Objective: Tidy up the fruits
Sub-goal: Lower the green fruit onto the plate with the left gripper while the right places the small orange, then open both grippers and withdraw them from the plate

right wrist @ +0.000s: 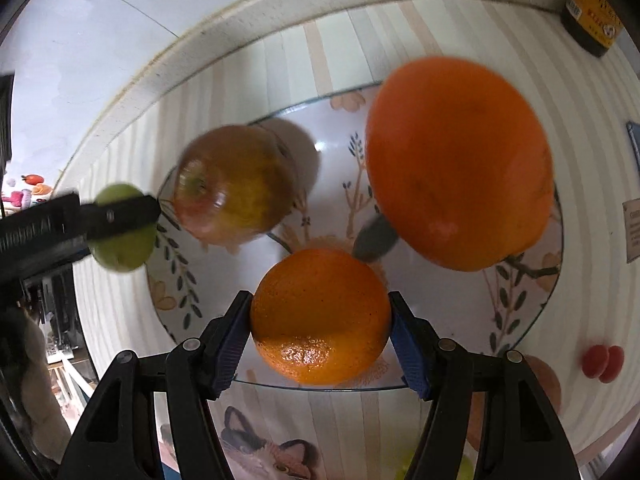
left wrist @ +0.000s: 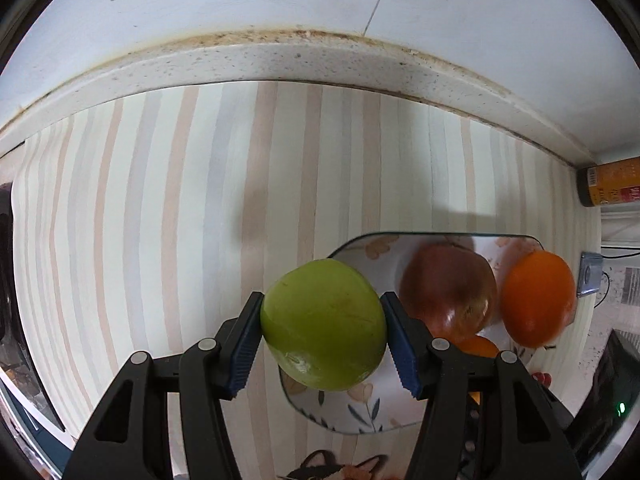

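My left gripper (left wrist: 323, 326) is shut on a green apple (left wrist: 324, 324) and holds it above the left rim of a floral bowl (left wrist: 360, 248). In the bowl lie a red apple (left wrist: 448, 292) and a large orange (left wrist: 538, 298). My right gripper (right wrist: 321, 320) is shut on a small orange (right wrist: 320, 316) over the near part of the same bowl (right wrist: 332, 160). In the right wrist view the red apple (right wrist: 236, 184) and the large orange (right wrist: 458, 164) lie in the bowl, and the left gripper with the green apple (right wrist: 122, 252) shows at the bowl's left rim.
The bowl stands on a striped mat (left wrist: 160, 200) on a counter with a raised speckled back edge (left wrist: 280, 60). A dark bottle with a yellow label (right wrist: 592, 12) stands at the far right. Small red fruits (right wrist: 604, 362) lie on the mat to the bowl's right.
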Tool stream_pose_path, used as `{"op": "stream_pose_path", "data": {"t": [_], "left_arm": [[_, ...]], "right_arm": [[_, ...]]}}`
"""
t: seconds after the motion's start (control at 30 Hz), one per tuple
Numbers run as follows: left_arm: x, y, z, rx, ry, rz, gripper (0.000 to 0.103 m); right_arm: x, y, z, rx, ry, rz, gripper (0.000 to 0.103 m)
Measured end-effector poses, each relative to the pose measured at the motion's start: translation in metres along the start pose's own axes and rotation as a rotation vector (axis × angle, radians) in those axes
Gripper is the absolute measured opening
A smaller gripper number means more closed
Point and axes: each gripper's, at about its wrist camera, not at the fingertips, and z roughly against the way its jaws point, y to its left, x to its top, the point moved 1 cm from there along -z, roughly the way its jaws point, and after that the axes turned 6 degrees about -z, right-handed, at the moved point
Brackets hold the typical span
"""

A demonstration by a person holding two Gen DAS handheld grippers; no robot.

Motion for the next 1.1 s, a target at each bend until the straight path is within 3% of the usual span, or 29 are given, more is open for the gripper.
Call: {"op": "stream_pose_path", "data": {"t": [0.13,0.2,0.23,0.27,0.33,0.37,0.63,0.9,1.1], "left_arm": [[0.004,-0.003,-0.001,0.024,-0.002,-0.017,0.056],[0.005,-0.002,0.000,0.018,-0.007,-0.010,0.056],[0.008,0.000,0.001,0.010,-0.009,-0.001,0.058],[0.010,0.001,0.002,-0.002,-0.016,0.003,0.061],[0.009,0.003,0.008,-0.003,-0.032,0.001,0.086],[0.009,0.003,0.010,-0.004,-0.035,-0.003,0.089],[-0.009,-0.003,0.037,0.034,-0.077,-0.040,0.089],[-0.074,-0.006,0.081,0.069,-0.165,-0.041,0.089],[-0.120,-0.022,0.107,0.099,-0.232,-0.036,0.089]], "right_arm": [[0.003,0.001,-0.003,0.022,0.013,0.004,0.075],[0.004,0.003,-0.004,0.018,0.015,0.009,0.091],[0.003,0.003,-0.003,0.020,0.015,0.012,0.092],[0.004,0.004,-0.003,0.021,0.019,0.016,0.092],[0.003,0.002,-0.001,0.007,0.024,0.021,0.095],[0.001,0.002,0.002,0.004,0.021,0.027,0.096],[-0.013,0.005,0.038,-0.050,-0.021,0.079,0.096],[-0.040,-0.005,0.093,-0.120,-0.097,0.148,0.101],[-0.060,-0.004,0.129,-0.124,-0.151,0.159,0.101]]}}
